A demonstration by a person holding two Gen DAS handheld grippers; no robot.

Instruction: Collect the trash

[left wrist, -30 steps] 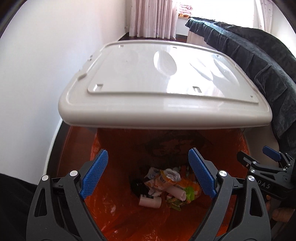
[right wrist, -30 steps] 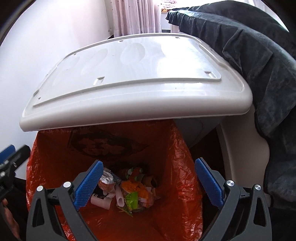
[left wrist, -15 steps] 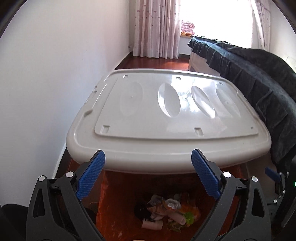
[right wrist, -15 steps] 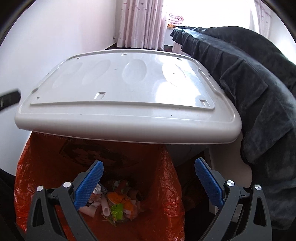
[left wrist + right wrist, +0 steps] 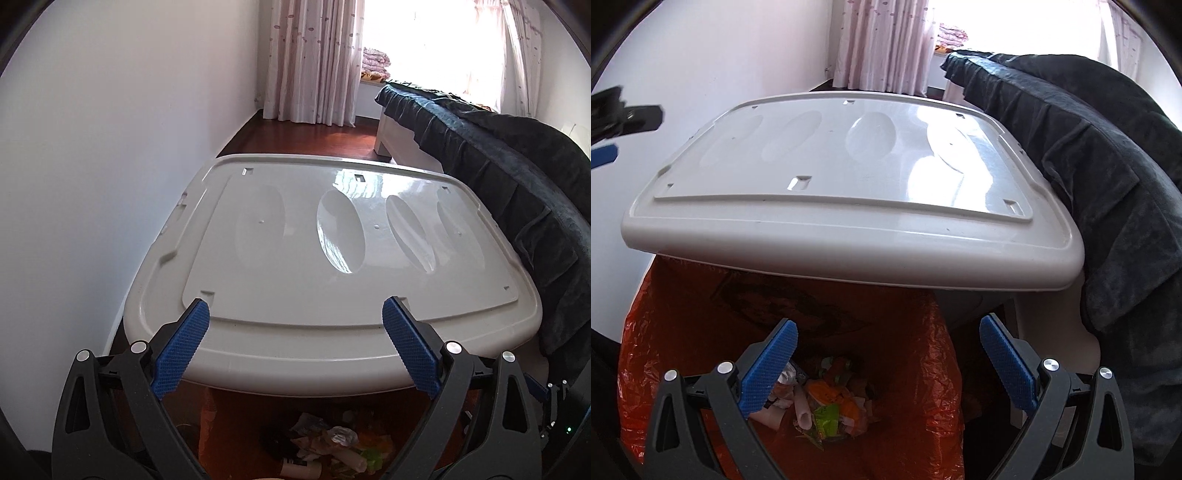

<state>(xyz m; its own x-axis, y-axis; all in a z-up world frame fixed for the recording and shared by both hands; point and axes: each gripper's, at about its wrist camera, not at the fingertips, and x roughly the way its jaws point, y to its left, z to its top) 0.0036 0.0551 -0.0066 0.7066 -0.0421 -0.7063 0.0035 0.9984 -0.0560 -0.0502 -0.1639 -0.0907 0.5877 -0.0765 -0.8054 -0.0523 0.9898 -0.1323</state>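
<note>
A trash bin with an orange liner bag stands below both grippers, its grey lid raised over the far side; the lid also shows in the right wrist view. A pile of trash lies at the bag's bottom: white tubes, a green wrapper, orange scraps. It also shows in the left wrist view. My left gripper is open and empty above the lid's front edge. My right gripper is open and empty over the bag's opening.
A dark blanket drapes over a bed close on the right of the bin. A white wall runs along the left. Curtains and a bright window are at the far end, with wooden floor before them.
Both grippers have risen and pulled back from the bin. The left wrist view now looks down on the lid's top, with less of the bag showing.
</note>
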